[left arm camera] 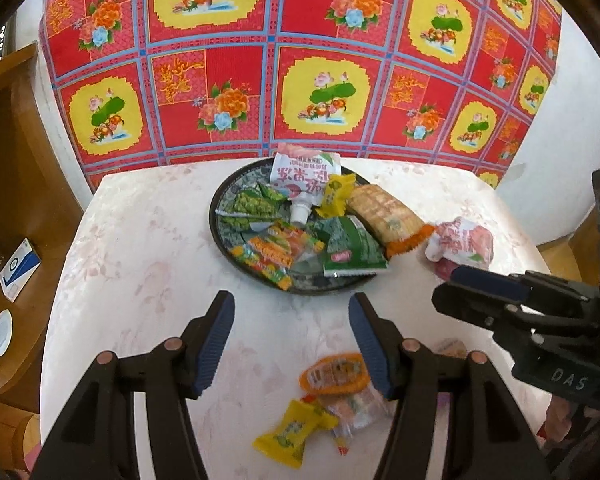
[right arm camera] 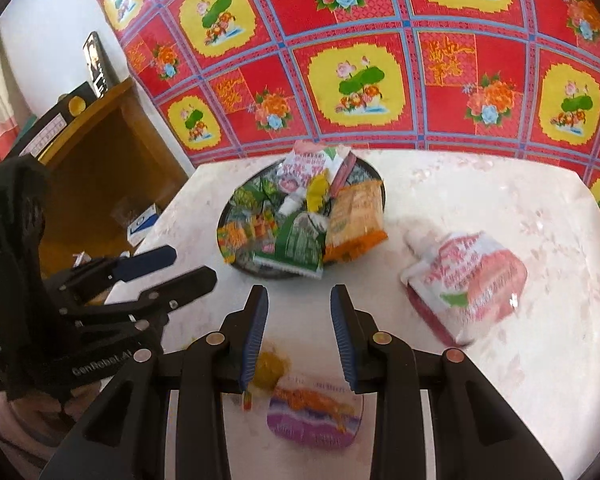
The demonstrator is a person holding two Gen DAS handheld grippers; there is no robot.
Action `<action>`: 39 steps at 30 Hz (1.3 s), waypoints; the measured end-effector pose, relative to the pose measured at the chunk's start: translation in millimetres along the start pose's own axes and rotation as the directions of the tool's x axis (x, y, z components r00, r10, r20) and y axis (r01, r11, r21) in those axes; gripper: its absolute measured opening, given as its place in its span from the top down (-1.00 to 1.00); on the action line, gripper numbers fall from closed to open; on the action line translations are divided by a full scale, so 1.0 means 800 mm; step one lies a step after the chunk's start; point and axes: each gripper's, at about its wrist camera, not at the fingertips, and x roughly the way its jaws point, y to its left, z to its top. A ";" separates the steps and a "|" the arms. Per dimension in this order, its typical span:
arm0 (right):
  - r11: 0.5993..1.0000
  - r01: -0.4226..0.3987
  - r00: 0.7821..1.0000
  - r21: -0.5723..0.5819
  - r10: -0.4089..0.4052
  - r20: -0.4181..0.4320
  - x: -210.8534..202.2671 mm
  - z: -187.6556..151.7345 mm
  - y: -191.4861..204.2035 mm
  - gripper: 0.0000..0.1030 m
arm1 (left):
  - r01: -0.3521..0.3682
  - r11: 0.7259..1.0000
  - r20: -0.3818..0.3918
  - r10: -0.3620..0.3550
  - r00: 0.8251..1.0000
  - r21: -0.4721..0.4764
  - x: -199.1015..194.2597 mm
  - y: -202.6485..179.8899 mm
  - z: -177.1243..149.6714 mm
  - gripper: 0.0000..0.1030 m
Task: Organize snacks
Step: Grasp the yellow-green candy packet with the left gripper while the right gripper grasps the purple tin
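Dark and round, the plate (left arm camera: 336,286) is sitting toward the back of the pale table (left arm camera: 140,248), holding a heap of snacks: a white spouted pouch (left arm camera: 304,178), green packets (left arm camera: 350,250), a yellow candy (left arm camera: 334,194) and an orange-edged cracker pack (left arm camera: 388,214) hanging over its rim. I am holding my left gripper (left arm camera: 292,340) with jaws apart and empty above loose sweets (left arm camera: 332,376). My right gripper (right arm camera: 299,332) is standing narrowly apart, gripping nothing, with a pink pouch (right arm camera: 466,280) lying on the table beside the plate.
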 end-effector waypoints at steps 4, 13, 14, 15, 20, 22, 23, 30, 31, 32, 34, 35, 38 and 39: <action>1.000 0.011 1.000 -0.009 -0.011 -0.025 -0.006 -0.014 0.001 0.34 | -0.001 1.000 -0.011 0.001 1.000 -0.002 -0.006 0.000 -0.012 -0.22; 0.999 0.032 0.997 -0.029 -0.034 -0.068 -0.015 -0.038 -0.001 0.16 | -0.012 1.000 -0.042 0.011 0.999 -0.013 -0.014 0.003 -0.035 -0.22; 0.999 0.034 0.997 -0.030 -0.036 -0.071 -0.015 -0.040 -0.001 0.10 | -0.008 1.000 -0.045 0.007 0.999 -0.019 -0.015 0.004 -0.036 -0.22; 0.999 0.038 0.996 -0.029 -0.041 -0.076 -0.015 -0.042 -0.001 0.00 | -0.004 1.000 -0.048 0.002 0.999 -0.026 -0.016 0.005 -0.038 -0.22; 0.998 0.058 0.994 -0.026 -0.060 -0.086 -0.015 -0.049 -0.001 -0.09 | 0.004 0.999 -0.061 -0.007 0.998 -0.050 -0.020 0.010 -0.047 -0.22; 0.997 0.068 0.993 -0.034 -0.071 -0.095 -0.015 -0.052 0.000 -0.09 | 0.000 0.999 -0.066 -0.003 0.998 -0.048 -0.023 0.011 -0.052 -0.22; 0.997 0.071 0.992 -0.037 -0.075 -0.099 -0.014 -0.053 0.001 -0.10 | -0.002 0.999 -0.068 -0.002 0.998 -0.047 -0.023 0.011 -0.053 -0.22; 0.995 0.081 0.987 -0.050 -0.087 -0.136 -0.006 -0.062 0.005 -0.33 | 0.015 0.999 -0.095 -0.018 0.995 -0.030 -0.022 0.013 -0.068 -0.22; 0.995 0.084 0.986 -0.054 -0.091 -0.141 -0.005 -0.063 0.006 -0.33 | 0.016 1.000 -0.099 -0.018 0.995 -0.024 -0.022 0.012 -0.070 -0.22; 0.995 0.086 0.985 -0.059 -0.093 -0.144 -0.004 -0.064 0.007 -0.33 | 0.015 1.000 -0.102 -0.017 0.995 -0.021 -0.021 0.012 -0.072 -0.22; 0.994 0.091 0.984 -0.068 -0.100 -0.150 -0.002 -0.065 0.009 -0.33 | 0.010 1.000 -0.110 -0.011 0.994 -0.013 -0.020 0.012 -0.077 -0.22; 0.993 0.093 0.983 -0.069 -0.102 -0.151 -0.001 -0.065 0.010 -0.33 | 0.007 1.000 -0.112 -0.009 0.994 -0.011 -0.019 0.012 -0.079 -0.22; 0.993 0.096 0.981 -0.066 -0.106 -0.160 0.002 -0.067 0.010 -0.33 | 0.006 1.000 -0.118 -0.007 0.993 -0.009 -0.016 0.014 -0.082 -0.22; 0.993 0.098 0.981 -0.064 -0.108 -0.162 0.003 -0.068 0.010 -0.33 | 0.004 1.000 -0.119 -0.005 0.993 -0.008 -0.015 0.014 -0.082 -0.22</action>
